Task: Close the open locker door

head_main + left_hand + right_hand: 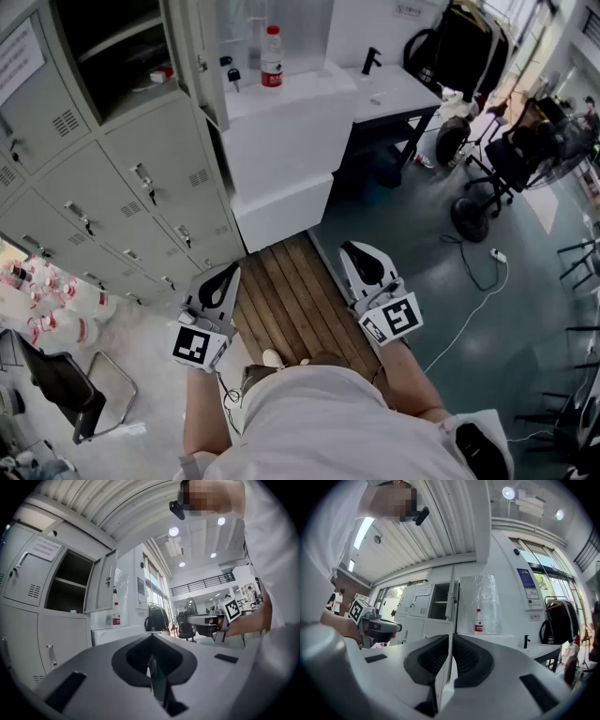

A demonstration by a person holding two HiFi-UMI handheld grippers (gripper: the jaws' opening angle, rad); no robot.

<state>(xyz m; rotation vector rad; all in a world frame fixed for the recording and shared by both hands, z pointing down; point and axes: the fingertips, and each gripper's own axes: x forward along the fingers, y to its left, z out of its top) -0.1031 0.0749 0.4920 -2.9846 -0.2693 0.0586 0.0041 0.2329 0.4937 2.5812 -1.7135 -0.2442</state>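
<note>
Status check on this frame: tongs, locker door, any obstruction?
Left tongs shut, empty. Right tongs shut, empty. Locker door open, untouched. Bottle on counter beside it; nothing seen blocking.

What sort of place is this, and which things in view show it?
Probably a locker corner in an office or lab: grey metal lockers, one with its door open, a white basin with a black tap, and office chairs beyond.

Bright daylight, glare w/ ceiling lamps (174,531); fisheye edges
</note>
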